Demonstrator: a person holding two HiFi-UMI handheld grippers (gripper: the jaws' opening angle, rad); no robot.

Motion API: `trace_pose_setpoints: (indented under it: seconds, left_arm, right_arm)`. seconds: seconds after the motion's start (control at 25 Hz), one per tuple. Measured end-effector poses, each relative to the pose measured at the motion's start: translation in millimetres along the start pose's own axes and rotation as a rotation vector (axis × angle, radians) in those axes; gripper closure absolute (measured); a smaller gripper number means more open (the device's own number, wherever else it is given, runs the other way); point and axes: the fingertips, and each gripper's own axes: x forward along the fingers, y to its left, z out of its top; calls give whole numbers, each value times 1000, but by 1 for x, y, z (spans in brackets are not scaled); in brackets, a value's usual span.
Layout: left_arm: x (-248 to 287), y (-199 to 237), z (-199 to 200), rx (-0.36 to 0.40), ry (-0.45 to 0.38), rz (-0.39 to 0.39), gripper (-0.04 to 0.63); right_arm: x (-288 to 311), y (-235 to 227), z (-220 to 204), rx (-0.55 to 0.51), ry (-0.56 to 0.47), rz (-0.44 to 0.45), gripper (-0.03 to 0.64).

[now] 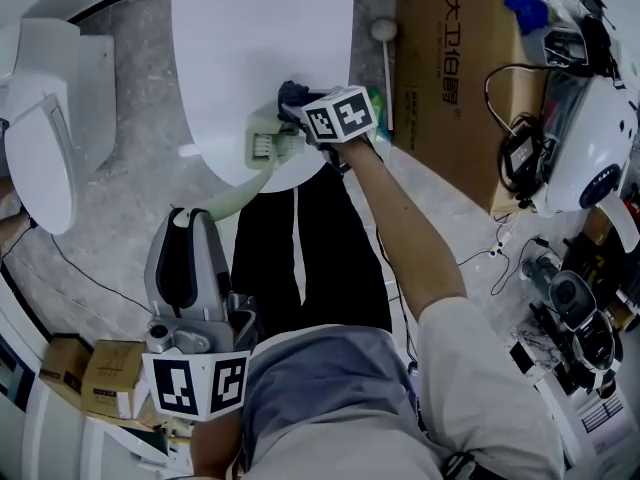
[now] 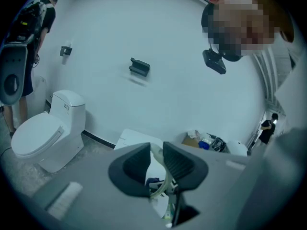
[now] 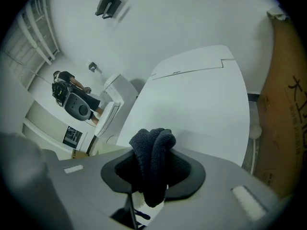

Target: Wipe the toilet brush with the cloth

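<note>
The toilet brush has a pale green handle [image 1: 240, 190] and a whitish head [image 1: 264, 140] that hangs over the front of a shut white toilet lid [image 1: 250, 38]. My left gripper [image 1: 190, 223] is shut on the handle's lower end; in the left gripper view the handle [image 2: 158, 163] runs between the two dark jaws. My right gripper [image 1: 295, 116], with its marker cube, is shut on a dark cloth [image 1: 292, 92] right beside the brush head. The cloth [image 3: 152, 164] bulges out of the jaws in the right gripper view. Whether the cloth touches the brush I cannot tell.
A second white toilet [image 1: 45, 128] stands at the left. A tall cardboard box [image 1: 450, 58] and a white rod with a round head [image 1: 384, 58] stand right of the lid. Cables and equipment [image 1: 580, 158] crowd the right side. Small boxes [image 1: 100, 373] sit lower left.
</note>
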Motion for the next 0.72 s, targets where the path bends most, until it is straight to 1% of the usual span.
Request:
trace_pose_setpoints:
  seconds: [0.32, 0.72]
  left_arm:
    - [-1, -2, 1, 3, -5, 6, 595]
    - [-3, -4, 2, 5, 5, 1, 595]
  right_arm:
    - [-19, 27, 13, 29, -43, 43, 500]
    - [-33, 58, 30, 6, -92, 96, 500]
